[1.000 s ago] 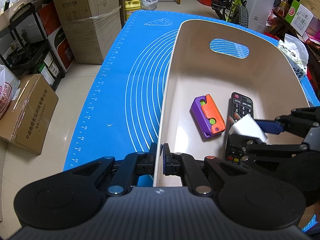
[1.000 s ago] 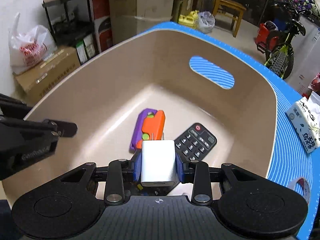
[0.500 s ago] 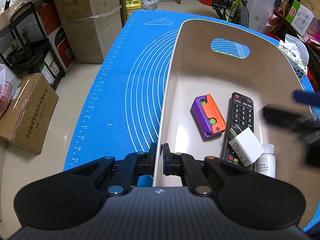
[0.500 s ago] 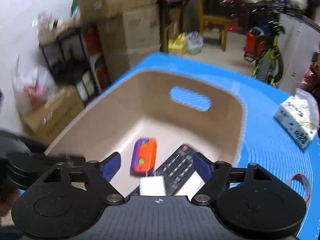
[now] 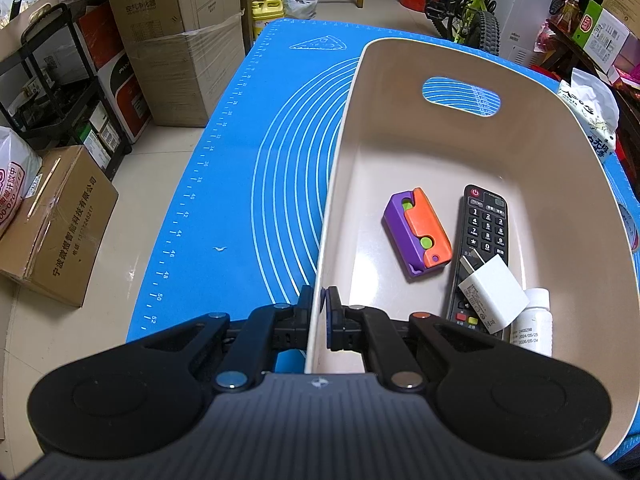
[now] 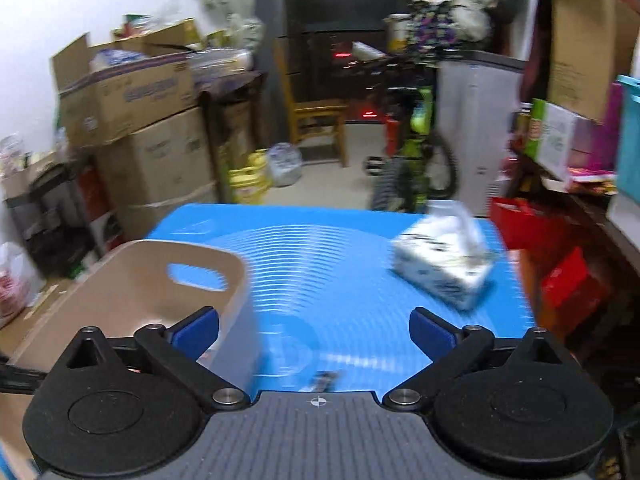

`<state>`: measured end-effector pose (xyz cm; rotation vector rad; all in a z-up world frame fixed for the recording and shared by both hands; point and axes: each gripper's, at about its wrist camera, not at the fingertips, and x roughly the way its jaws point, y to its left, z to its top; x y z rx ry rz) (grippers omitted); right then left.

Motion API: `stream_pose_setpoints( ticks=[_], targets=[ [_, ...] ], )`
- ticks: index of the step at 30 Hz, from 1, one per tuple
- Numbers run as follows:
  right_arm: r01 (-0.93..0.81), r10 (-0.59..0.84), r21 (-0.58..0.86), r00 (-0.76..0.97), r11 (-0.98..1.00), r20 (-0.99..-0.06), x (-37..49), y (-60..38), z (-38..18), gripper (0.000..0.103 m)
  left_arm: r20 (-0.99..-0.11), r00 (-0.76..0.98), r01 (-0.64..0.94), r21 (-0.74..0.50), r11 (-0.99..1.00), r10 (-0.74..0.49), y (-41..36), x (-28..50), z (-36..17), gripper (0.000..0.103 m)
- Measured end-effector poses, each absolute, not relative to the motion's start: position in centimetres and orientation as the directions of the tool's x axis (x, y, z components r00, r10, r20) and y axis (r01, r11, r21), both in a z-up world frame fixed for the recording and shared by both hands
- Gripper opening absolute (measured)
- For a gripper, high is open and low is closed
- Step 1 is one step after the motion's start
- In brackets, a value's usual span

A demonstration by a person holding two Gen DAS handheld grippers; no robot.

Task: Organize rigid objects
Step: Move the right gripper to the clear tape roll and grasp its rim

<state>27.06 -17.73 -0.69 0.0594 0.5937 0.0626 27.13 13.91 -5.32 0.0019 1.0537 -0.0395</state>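
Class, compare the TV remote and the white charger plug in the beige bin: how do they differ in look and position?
The remote is black, long and covered in buttons; the charger plug is white, blocky and plain-faced. The remote lies flat on the bin floor; the charger plug rests on top of the remote's near end. Both sit inside the bin.

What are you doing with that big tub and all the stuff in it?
Tidying hard things into the beige tub. The left gripper pinches its rim. Inside lie a purple-orange toy, a remote, a white charger and a small bottle. The right gripper is opening, empty, over the blue mat.
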Motion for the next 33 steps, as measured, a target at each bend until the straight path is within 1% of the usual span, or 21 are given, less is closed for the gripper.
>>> stream_pose_setpoints(
  ticks=[4,8,13,17,22,23,26,28,29,32,33],
  targets=[
    [0.046,-0.021,0.032,0.834,0.998,-0.551,27.5,-21.3,-2.2,0.101,-0.869,0.494,0.034,-0.015,0.999,-0.030,14.0,27.1,-5.3,0.007],
    [0.091,-0.072,0.004,0.809,0.996,-0.584,28.2,-23.6,-4.0,0.101,-0.869,0.494,0.035,-0.012,0.999,-0.028,14.0,27.1,-5.4,0.008],
    [0.083,-0.084,-0.032,0.763,0.996,-0.641,29.5,-24.8,-6.5,0.100,-0.869,0.493,0.035,-0.012,0.999,-0.028,14.0,27.1,-5.4,0.008],
    [0.062,-0.085,-0.059,0.732,0.996,-0.676,30.0,-23.9,-7.8,0.098,-0.869,0.494,0.036,-0.011,0.999,-0.027,14.0,27.1,-5.4,0.008],
    [0.057,-0.080,-0.056,0.707,0.997,-0.703,31.1,-22.9,-9.2,0.085,-0.869,0.494,0.035,-0.010,0.999,-0.026,13.9,27.1,-5.4,0.008],
    [0.053,-0.078,-0.057,0.698,0.997,-0.711,31.3,-22.7,-9.4,0.084,-0.869,0.494,0.035,-0.011,0.999,-0.026,13.9,27.1,-5.4,0.008],
    [0.032,-0.076,-0.074,0.670,0.997,-0.738,31.7,-22.1,-10.5,0.076,-0.869,0.494,0.036,-0.009,0.999,-0.026,13.9,27.1,-5.4,0.008],
    [0.029,-0.083,-0.085,0.659,0.996,-0.748,31.8,-21.8,-11.0,0.068,-0.869,0.494,0.036,-0.009,0.999,-0.026,13.9,27.1,-5.4,0.008],
    [0.031,-0.086,-0.086,0.656,0.996,-0.750,31.8,-21.7,-11.2,0.066,-0.869,0.494,0.036,-0.010,0.999,-0.026,14.0,27.1,-5.4,0.008],
    [0.039,-0.091,-0.086,0.631,0.996,-0.770,32.2,-21.8,-12.0,0.048,-0.869,0.494,0.037,-0.007,0.999,-0.024,13.9,27.1,-5.4,0.008],
    [0.039,-0.090,-0.083,0.617,0.996,-0.782,32.3,-21.9,-12.2,0.041,-0.869,0.494,0.037,-0.007,0.999,-0.025,13.9,27.1,-5.4,0.008]
  ],
)
